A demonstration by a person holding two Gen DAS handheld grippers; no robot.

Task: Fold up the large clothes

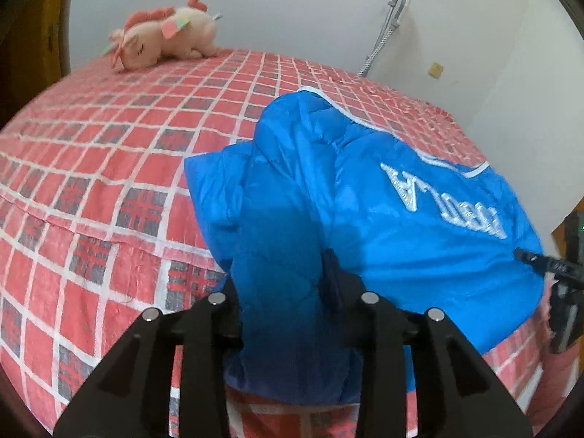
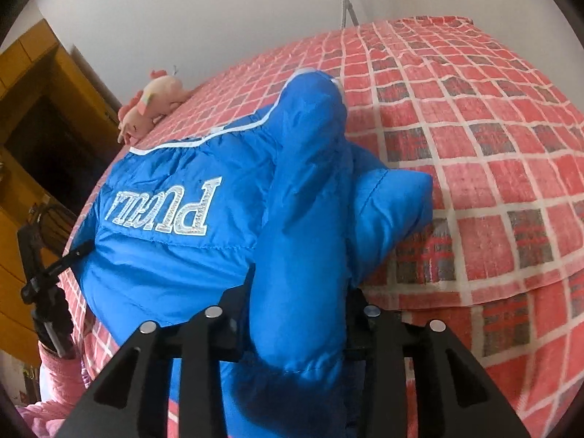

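A puffy blue jacket with silver lettering lies back-up on the bed. In the left wrist view, one sleeve runs from the jacket down between the fingers of my left gripper. The sleeve fills the gap and touches the right finger; the other finger is hidden. In the right wrist view the other sleeve fills my right gripper the same way, hiding both fingertips. Each gripper also shows at the jacket's hem in the other view: the right gripper and the left gripper.
The bed has a red and white checked cover. A pink plush toy lies at its far edge by the white wall. A brown wardrobe stands to the left. A pink sleeve shows behind the left gripper.
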